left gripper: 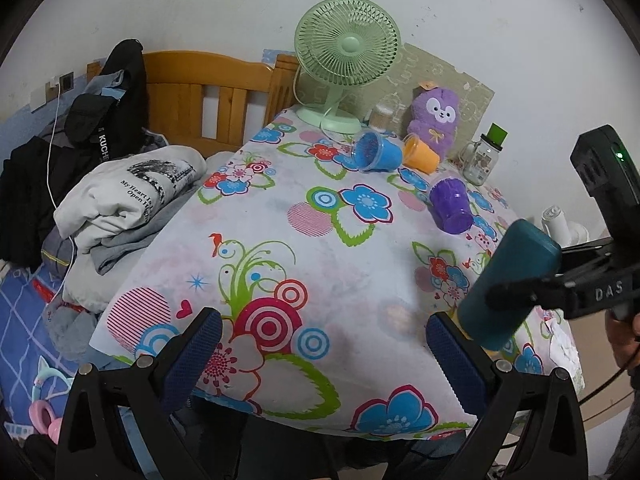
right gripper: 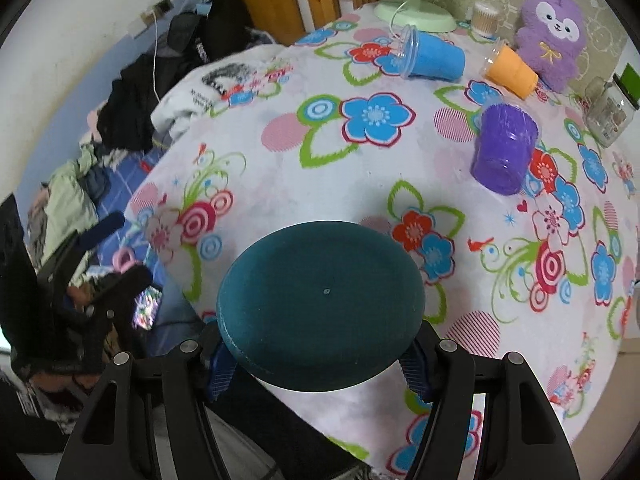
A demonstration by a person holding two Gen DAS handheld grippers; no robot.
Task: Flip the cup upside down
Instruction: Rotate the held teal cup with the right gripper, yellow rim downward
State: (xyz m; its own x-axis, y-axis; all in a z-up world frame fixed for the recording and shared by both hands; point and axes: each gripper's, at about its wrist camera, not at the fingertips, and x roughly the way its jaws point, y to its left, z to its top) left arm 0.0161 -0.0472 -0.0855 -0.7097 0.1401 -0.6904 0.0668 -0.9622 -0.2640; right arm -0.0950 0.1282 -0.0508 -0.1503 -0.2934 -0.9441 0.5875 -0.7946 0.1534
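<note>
cup slip: the teal cup [left gripper: 510,284] could slide out, because the right gripper [right gripper: 320,364] only pinches it by its sides near one end and the cup sticks far out past the fingers.
cup drop: if it falls it lands on the flowery tablecloth [left gripper: 280,240] and may roll off the near edge, since it hangs close to that edge.
bump: a big swing could knock the purple cup [left gripper: 450,206], which lies on its side not far behind.
bad landing: if the cup is put down while tilted, it may tip over and not stand on its rim.
where the cup is: up in the air over the near right part of the table, tilted, with its flat bottom [right gripper: 322,306] facing the right camera.
right gripper: closed tight around the teal cup, one blue pad on each side, held out low over the table edge.
left gripper: the left gripper [left gripper: 320,344] is wide open and holds nothing; its blue pads [left gripper: 192,356] hang over the near edge of the table, just beside the cup but not touching it.
far things: the blue cup [left gripper: 378,152] and orange cup [left gripper: 420,154] lie well away by the green fan [left gripper: 346,60].
</note>
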